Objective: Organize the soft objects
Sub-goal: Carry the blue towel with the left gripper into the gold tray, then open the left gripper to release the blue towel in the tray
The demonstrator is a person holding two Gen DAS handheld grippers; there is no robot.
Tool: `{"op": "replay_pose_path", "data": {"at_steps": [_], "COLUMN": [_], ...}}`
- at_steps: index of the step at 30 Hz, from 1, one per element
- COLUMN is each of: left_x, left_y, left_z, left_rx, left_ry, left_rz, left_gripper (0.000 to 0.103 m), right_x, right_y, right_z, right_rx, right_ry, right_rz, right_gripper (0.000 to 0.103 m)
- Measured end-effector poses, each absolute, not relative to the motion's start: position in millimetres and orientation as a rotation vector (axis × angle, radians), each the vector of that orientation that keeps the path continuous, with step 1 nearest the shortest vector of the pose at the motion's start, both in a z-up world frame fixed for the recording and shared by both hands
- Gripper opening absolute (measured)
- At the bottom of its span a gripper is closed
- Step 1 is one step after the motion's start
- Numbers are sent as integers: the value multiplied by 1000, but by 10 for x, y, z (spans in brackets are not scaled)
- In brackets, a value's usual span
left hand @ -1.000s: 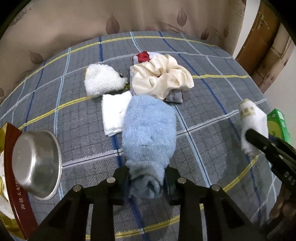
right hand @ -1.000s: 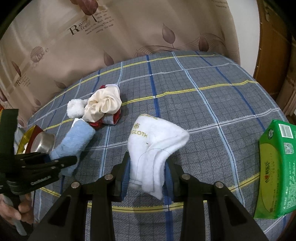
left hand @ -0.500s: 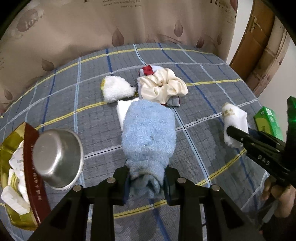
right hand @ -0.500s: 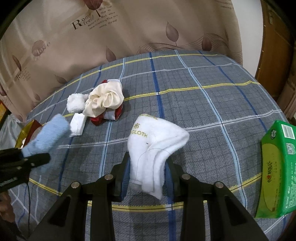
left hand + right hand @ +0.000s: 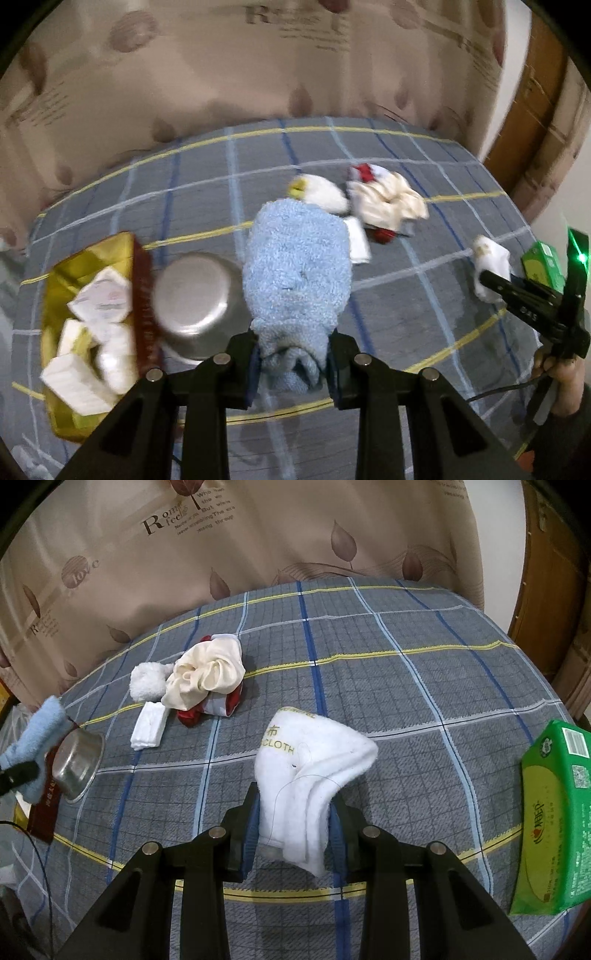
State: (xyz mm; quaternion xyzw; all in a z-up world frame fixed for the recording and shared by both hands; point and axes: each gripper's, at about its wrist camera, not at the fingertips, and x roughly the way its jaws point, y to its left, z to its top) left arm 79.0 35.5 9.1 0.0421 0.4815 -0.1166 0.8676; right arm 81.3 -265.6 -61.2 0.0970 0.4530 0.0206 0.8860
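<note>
Blue towel point(image 5: 295, 273) pinched between the left gripper point(image 5: 291, 363) fingers, fluffy and rolled, lifted above the steel bowl point(image 5: 201, 302). White washcloth point(image 5: 306, 771) clamped between the right gripper point(image 5: 293, 834) fingers, folded, gold lettering on its hem, raised over the checked tabletop point(image 5: 424, 709). Gold box point(image 5: 74, 258) holding white packets at left, seen only from the left wrist. Green tissue pack point(image 5: 550, 794) in full, only from the right wrist. Far off, cream cloth point(image 5: 205, 674) heaped on something red, beside a fuzzy white ball.

Beige leaf-print curtain point(image 5: 258, 535) behind a grey plaid-covered surface point(image 5: 406, 709); wooden door point(image 5: 546, 572) at right
</note>
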Motion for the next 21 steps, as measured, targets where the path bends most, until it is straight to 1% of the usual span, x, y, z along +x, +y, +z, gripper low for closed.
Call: {"op": "replay_pose_path", "data": {"at_steps": [11,21], "left_x": [978,1182], "left_y": [1543,2326], "left_z": [271,92], "left_rx": [-19,-74], "left_ry": [980,1031], "left_rz": [19,179], "left_gripper": [28,28], "right_x": [806,803], "right_y": [-2649,-2649], "right_z": [-614,-633], "right_rx": [196,200], "right_ry": [942,946], "right_rz": [41,37], "right_gripper": [31,31]}}
